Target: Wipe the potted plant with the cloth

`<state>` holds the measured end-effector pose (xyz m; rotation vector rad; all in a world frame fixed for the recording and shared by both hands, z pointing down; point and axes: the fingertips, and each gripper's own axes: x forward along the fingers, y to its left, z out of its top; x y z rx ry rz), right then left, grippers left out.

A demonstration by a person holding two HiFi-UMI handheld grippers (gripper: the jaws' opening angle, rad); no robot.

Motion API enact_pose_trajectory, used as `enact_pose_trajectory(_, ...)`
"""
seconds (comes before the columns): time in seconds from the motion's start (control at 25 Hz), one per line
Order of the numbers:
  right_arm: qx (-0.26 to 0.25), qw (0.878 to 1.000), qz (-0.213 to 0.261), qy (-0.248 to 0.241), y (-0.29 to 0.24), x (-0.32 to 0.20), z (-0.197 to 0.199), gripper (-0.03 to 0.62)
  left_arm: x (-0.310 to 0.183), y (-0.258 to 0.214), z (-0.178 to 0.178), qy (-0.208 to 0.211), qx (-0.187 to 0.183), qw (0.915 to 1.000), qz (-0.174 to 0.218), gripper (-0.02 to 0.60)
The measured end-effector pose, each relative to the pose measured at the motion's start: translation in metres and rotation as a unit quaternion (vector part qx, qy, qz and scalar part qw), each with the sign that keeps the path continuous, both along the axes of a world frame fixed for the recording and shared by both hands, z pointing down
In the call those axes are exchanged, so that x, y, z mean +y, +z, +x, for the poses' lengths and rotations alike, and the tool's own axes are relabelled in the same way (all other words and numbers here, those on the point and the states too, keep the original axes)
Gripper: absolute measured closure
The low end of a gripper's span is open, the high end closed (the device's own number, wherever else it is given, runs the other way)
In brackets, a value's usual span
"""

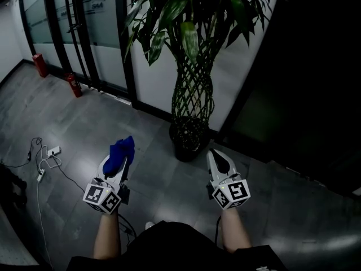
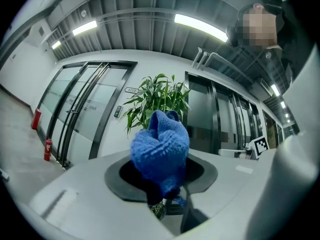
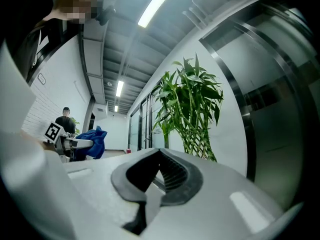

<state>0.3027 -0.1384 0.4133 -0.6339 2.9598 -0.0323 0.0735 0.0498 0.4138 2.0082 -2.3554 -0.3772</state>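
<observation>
The left claw (image 2: 162,186) pinches a bunched blue cloth (image 2: 160,146), which sticks out past its tips. The right claw (image 3: 159,174) is pressed together, with nothing in it. The plant (image 1: 192,33) stands ahead in its pot (image 1: 188,140), near both claws but not touched; wiping is not yet begun. I think it is best to raise the cloth to one leaf and stroke lightly toward its tip, so the leaf does not tear.

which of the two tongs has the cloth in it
The left tongs, shut on the bunched blue knitted cloth; the right tongs are closed on nothing.
</observation>
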Motion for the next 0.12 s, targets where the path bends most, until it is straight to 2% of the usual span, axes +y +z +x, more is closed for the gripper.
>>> enact_pose_trajectory(0.12,-0.003,1.0,0.001,-0.003,-0.0035,0.0016,-0.0027,0.591,0.001,0.0005,0.0013,0.003,0.003,1.0,-0.002,0.428)
